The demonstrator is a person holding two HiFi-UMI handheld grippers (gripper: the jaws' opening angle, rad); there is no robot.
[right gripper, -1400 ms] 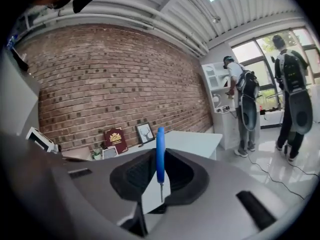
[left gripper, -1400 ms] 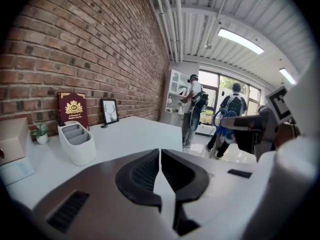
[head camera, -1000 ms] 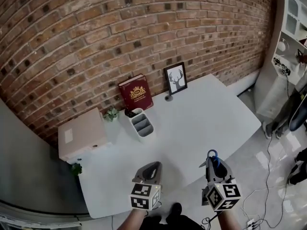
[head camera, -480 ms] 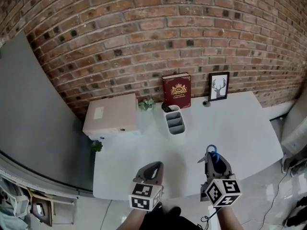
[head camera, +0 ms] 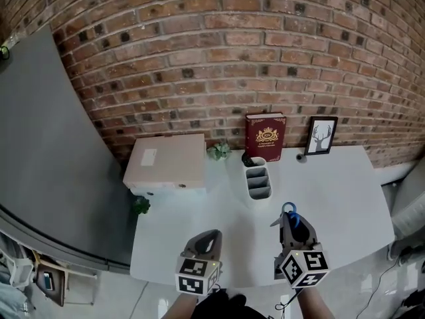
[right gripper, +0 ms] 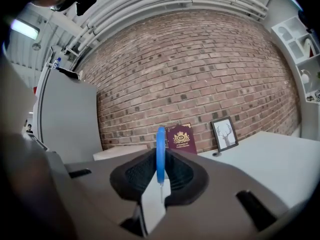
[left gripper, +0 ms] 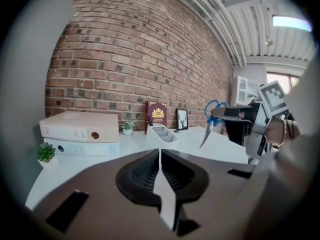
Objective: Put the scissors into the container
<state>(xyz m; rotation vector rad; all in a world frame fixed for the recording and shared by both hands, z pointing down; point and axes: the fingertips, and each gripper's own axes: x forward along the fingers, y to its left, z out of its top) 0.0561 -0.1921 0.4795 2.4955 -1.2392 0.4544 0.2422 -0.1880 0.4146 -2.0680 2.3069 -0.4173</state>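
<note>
The scissors (head camera: pixel 290 212) have blue handles and stick up out of my right gripper (head camera: pixel 290 227), which is shut on them above the table's near edge. In the right gripper view the blue handle (right gripper: pixel 160 151) stands edge-on between the jaws. The left gripper view shows the scissors (left gripper: pixel 212 120) with the blades pointing down. The white container (head camera: pixel 257 181), a desk organiser with open compartments, stands mid-table beyond both grippers, in front of the red book (head camera: pixel 265 135). My left gripper (head camera: pixel 207 240) is shut on nothing, left of the right one.
A pale binder box (head camera: pixel 167 162) lies at the table's back left, with a small plant (head camera: pixel 218 151) beside it. A deer picture (head camera: pixel 322 136) leans on the brick wall. Another plant (head camera: pixel 140 206) sits at the white table's (head camera: pixel 345 191) left edge.
The head view has swung, so the table now lies more square-on and further right. Both grippers keep their places near the front edge, the right still holding the scissors.
</note>
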